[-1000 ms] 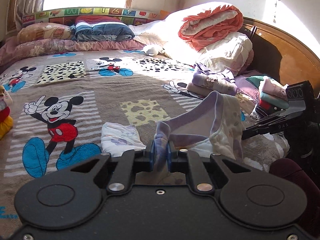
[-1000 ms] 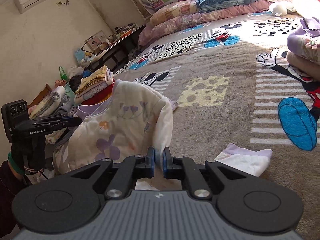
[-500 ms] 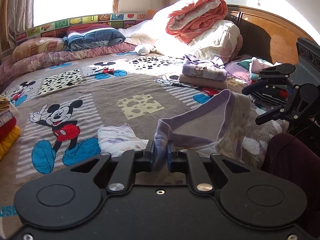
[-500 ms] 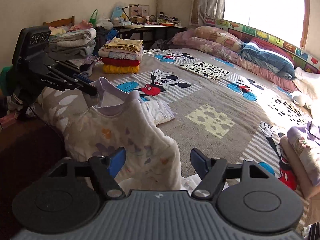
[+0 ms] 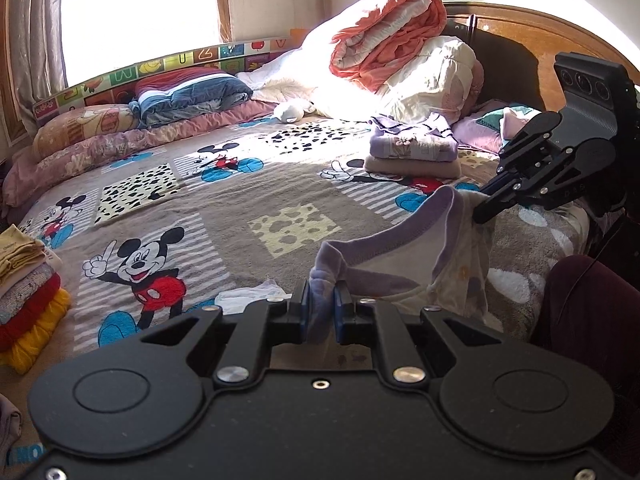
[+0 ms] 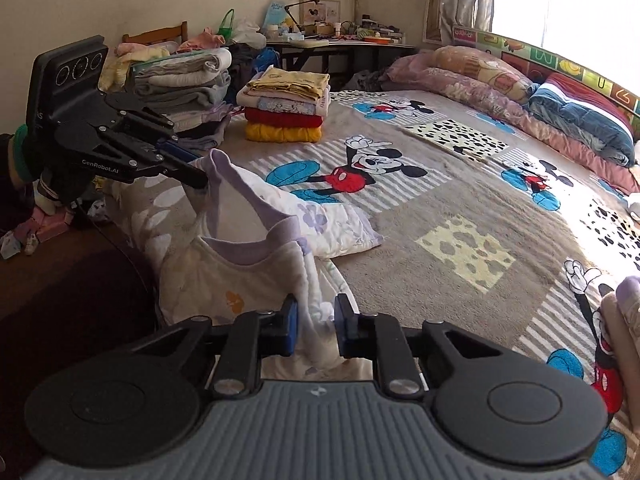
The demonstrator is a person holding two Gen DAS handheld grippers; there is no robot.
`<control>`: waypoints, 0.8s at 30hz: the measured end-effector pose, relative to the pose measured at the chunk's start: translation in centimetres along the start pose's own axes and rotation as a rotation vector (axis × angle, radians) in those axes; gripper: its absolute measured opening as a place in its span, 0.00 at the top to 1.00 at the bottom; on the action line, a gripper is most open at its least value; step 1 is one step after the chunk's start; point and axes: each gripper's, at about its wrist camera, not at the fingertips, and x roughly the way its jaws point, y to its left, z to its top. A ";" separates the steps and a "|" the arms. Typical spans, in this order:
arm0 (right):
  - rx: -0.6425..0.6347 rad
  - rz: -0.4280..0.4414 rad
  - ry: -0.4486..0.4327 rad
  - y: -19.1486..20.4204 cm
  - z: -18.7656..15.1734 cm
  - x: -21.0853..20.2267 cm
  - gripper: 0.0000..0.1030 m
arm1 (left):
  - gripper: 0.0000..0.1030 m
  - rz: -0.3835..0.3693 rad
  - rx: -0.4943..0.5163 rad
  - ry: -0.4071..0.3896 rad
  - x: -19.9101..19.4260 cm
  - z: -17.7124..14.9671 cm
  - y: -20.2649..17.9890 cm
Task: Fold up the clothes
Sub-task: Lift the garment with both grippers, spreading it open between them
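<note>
Left claw (image 5: 321, 306) pinches the garment's (image 5: 400, 256) purple collar; right claw (image 6: 316, 326) is closing on its shoulder.

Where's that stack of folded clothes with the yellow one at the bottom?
The stack sits on the Mickey blanket near the bed's far-left corner in the right wrist view, and at the left edge in the left wrist view.

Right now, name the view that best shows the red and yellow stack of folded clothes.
Right wrist view: the stack of folded clothes sits whole and unobstructed on the bed. The left wrist view catches only part of it at the left edge.
</note>
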 end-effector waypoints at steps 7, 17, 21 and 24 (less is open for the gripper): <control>-0.024 -0.049 -0.058 -1.3 3.6 -2.4 0.88 | 0.91 0.046 0.071 -0.057 -1.2 4.7 1.0; -0.060 -0.124 -0.148 -4.9 10.7 -5.5 0.88 | 0.91 0.120 0.136 -0.128 -1.0 12.2 3.8; -0.054 -0.142 -0.161 -7.1 13.0 -5.7 0.88 | 0.91 0.142 0.154 -0.136 0.0 14.7 5.2; -0.051 -0.156 -0.168 -8.9 14.7 -5.6 0.91 | 0.91 0.161 0.167 -0.133 1.2 16.3 6.5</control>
